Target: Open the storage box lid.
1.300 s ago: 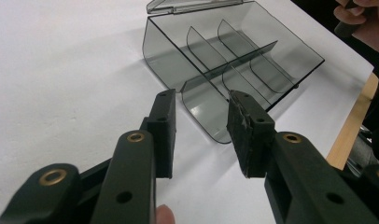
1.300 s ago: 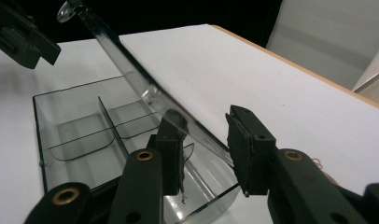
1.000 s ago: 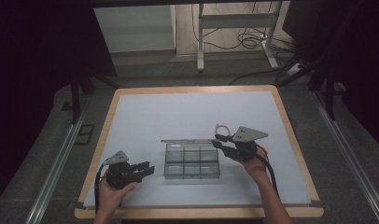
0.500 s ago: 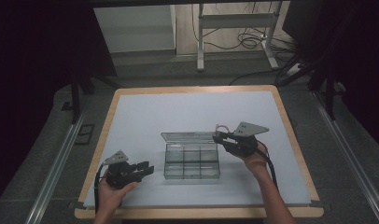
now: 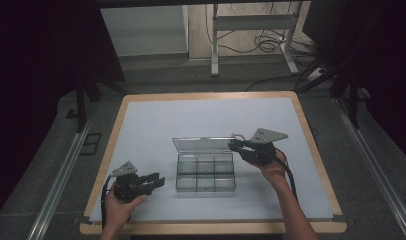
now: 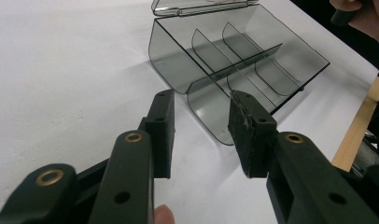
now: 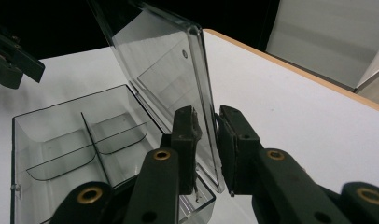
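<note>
Two grippers work a clear divided box (image 5: 205,172) at the middle of the white table (image 5: 156,120). Right gripper (image 7: 207,135) fingers have been closing on its raised lid (image 7: 164,70), half open. Left gripper (image 6: 201,135), fingers spread, waits beside the empty compartments.

box lid (image 7: 164,70) top cut off by frame edge
</note>
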The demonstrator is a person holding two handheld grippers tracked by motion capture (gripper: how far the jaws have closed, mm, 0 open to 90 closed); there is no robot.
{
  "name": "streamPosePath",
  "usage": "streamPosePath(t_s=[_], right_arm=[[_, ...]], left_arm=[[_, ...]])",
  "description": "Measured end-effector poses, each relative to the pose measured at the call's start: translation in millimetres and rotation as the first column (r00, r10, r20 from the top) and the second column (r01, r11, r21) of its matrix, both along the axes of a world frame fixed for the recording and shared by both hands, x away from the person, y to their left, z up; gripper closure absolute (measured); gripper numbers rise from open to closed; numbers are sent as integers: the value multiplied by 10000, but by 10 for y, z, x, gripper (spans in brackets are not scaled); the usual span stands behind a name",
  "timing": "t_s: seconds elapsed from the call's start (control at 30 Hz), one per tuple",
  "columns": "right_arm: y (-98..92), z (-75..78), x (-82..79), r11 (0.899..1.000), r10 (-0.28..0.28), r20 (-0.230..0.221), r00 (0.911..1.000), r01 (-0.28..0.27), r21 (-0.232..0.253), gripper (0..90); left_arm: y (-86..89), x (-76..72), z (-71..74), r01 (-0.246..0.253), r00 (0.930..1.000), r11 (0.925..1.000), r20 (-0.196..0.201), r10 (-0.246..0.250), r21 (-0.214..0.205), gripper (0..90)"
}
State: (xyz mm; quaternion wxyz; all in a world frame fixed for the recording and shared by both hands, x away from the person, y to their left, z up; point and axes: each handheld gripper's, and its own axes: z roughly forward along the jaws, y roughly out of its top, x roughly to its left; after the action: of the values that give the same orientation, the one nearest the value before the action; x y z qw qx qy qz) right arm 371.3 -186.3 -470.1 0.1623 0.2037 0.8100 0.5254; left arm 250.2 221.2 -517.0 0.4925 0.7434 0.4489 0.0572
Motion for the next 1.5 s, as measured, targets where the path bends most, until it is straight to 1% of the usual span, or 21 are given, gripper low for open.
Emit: streamPosePath(t_s=[0.3,0.67,0.87,1.2,1.37,1.5], right_arm=[[5,5,13,10000,-58,66,10000,58,-55,760],[8,3,24,9999,-103,77,9999,103,-7,761],[11,2,26,9999,-167,85,9998,167,6,763],[16,14,68,9997,-241,-16,9997,240,-55,773],[18,2,83,9994,-340,-63,9994,341,96,775],[23,8,98,9993,-361,-110,9993,361,57,778]], left_arm=[[-4,4,-17,8,10000,10000,-56,-8,6,619],[-7,7,-25,15,10000,10000,-64,-15,32,612],[4,5,-25,-98,9999,9999,-47,98,-27,609],[6,9,-32,-128,9999,9999,-75,127,-31,603],[0,14,-43,-90,9999,10000,-96,90,-13,601],[0,13,-42,-93,9999,10000,-93,93,-16,601]])
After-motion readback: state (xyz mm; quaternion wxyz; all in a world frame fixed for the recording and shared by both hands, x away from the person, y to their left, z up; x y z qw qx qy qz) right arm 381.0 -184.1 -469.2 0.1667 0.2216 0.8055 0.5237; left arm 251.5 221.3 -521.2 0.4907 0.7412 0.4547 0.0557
